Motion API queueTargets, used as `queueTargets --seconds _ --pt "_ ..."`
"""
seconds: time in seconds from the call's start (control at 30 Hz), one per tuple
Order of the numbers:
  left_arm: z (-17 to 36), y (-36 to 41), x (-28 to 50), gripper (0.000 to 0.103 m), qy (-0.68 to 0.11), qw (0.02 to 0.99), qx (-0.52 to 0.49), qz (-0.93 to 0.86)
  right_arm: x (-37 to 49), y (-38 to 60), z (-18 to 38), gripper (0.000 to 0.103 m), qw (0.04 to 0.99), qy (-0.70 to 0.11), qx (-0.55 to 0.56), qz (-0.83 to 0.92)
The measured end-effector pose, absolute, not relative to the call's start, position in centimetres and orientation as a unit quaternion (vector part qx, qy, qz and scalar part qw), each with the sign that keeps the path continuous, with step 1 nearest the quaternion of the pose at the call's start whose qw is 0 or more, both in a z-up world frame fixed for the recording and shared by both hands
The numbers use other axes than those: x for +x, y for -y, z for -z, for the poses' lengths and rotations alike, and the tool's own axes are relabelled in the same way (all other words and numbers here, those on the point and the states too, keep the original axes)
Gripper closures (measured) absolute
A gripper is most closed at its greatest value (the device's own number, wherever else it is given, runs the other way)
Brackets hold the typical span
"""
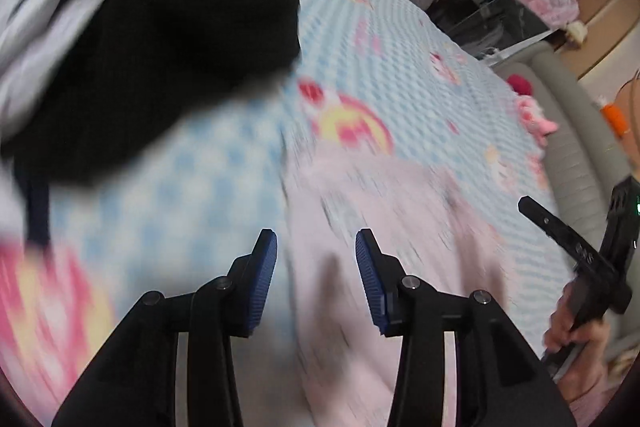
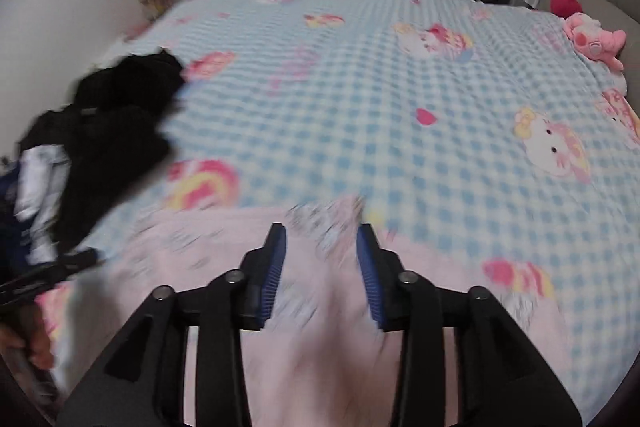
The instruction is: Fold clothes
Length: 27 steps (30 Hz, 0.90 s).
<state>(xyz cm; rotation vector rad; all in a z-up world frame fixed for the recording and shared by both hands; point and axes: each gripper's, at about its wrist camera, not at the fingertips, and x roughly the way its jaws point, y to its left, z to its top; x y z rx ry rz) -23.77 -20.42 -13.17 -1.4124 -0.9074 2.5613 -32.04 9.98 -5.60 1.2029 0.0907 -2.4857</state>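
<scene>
Pink garment (image 2: 320, 307) lay flat on bed (image 2: 360, 107) under both | left hand-held gripper (image 1: 316, 239) and right hand-held gripper (image 2: 321, 233) gaped wide, empty | looked light, limp, non-slip: pinch hem corners.

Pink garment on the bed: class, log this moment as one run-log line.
task: fold clothes | left gripper: open, over pink garment | right gripper: open, over it | black clothes pile: untouched on bed

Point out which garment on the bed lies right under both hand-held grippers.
The pale pink garment spread flat at the near edge. The black garment and the white-and-navy one sit heaped away to the left.
</scene>
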Motion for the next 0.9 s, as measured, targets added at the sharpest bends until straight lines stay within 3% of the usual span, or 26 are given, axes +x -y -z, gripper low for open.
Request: queueTargets --seconds 0.17,0.23,0.37,0.47,0.57,0.7,0.9 --pt "13.5 14.8 -16.3 0.063 0.249 0.063 -0.490 -0.833 -21.6 -11.4 5.7 0.065 0.222 -0.005 0.438 0.871" --pt "13.6 13.1 -14.1 0.070 0.233 0.073 -0.495 -0.834 -17.9 -12.2 7.2 0.065 0.211 -0.006 0.448 0.869" --pt "15.0 10.7 -11.2 0.077 0.206 0.074 -0.522 -0.824 -12.4 -12.6 11.5 0.065 0.175 -0.068 0.476 0.859" --pt "16.3 10.4 -9.8 0.081 0.180 0.049 -0.548 -0.816 -9.9 -13.4 13.6 0.065 0.167 -0.074 0.493 0.851" --pt "14.6 11.1 -7.9 0.081 0.201 0.055 -0.512 -0.833 -7.7 -14.8 13.7 0.065 0.154 -0.059 0.485 0.859" --pt "12.8 10.1 -6.2 0.081 0.197 0.094 -0.476 -0.852 -5.1 -15.7 13.5 0.065 0.145 -0.100 0.473 0.863" --pt "14.7 5.0 -6.9 0.081 0.153 0.133 -0.520 -0.830 -5.6 -16.5 16.3 0.066 0.188 -0.045 0.531 0.825"
